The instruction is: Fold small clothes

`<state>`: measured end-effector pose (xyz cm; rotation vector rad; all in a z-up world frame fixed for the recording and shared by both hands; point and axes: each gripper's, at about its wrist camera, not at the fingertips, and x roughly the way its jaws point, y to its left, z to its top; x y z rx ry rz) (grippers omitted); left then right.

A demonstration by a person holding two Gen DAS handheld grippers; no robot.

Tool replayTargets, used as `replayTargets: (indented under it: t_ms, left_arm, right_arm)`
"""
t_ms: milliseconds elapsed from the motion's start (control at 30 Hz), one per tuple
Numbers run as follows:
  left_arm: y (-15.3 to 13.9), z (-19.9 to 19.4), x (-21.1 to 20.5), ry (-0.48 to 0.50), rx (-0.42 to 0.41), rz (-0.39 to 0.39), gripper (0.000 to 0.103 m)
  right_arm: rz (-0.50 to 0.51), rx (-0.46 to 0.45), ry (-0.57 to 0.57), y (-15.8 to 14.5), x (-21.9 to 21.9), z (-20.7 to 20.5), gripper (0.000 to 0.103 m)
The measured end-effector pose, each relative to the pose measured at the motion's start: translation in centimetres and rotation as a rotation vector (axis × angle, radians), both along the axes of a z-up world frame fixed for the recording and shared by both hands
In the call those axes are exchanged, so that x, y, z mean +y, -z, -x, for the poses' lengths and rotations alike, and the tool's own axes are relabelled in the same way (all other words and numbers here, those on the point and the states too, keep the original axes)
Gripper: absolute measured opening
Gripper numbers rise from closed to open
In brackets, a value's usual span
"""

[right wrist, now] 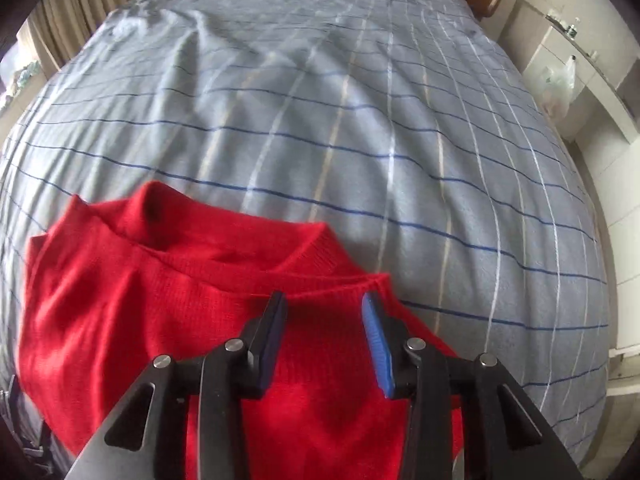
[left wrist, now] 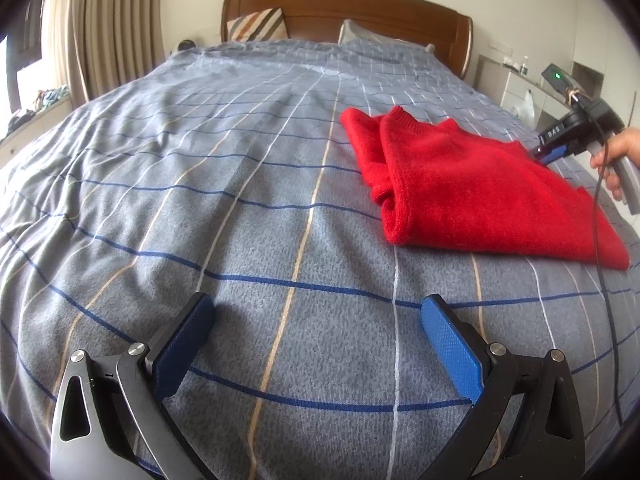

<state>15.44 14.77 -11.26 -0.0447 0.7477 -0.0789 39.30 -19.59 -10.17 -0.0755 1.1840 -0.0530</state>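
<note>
Here's the red sweater [left wrist: 476,184], folded over on itself and lying on the grey checked bedspread [left wrist: 224,184], off toward the right side of the bed with its ribbed neck end turned toward the wooden headboard [left wrist: 344,12]. The left gripper [left wrist: 318,344] hangs above bare bedspread, well apart from the garment, its blue pads [left wrist: 450,348] spread wide with nothing between them; the sweater sits ahead of it and to the right. Over on the far edge, a hand [left wrist: 618,156] holds the right gripper [right wrist: 324,336] by its handle, tips angled down at the sweater's right border. From that gripper's own camera, the jaws stand partly apart right over the red knit near the collar [right wrist: 248,256], the fabric showing through the gap, and the pads are not pinching it. A black cable [left wrist: 600,240] trails down across the sweater's corner. Pillows [left wrist: 260,26] rest by the headboard.
</note>
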Motion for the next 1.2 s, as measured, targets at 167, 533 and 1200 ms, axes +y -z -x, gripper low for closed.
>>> replayTargets:
  t_ms: [167,533,1200]
  left_arm:
    - [-0.1,-0.2,-0.1,0.000,-0.003,-0.004,0.102]
    - [-0.1,0.0,-0.1,0.000,-0.005,-0.008,0.102]
    - [-1.8,3.9,1.8,-0.034,0.018,0.077,0.102]
  right_arm:
    - [-0.029,-0.074,0.134,0.2,-4.2,1.2,0.003]
    - [-0.260,-0.204,0.067,-3.4,-6.6,4.9,0.050]
    - [-0.577,-0.131,0.135,2.2,-8.9,15.1,0.009]
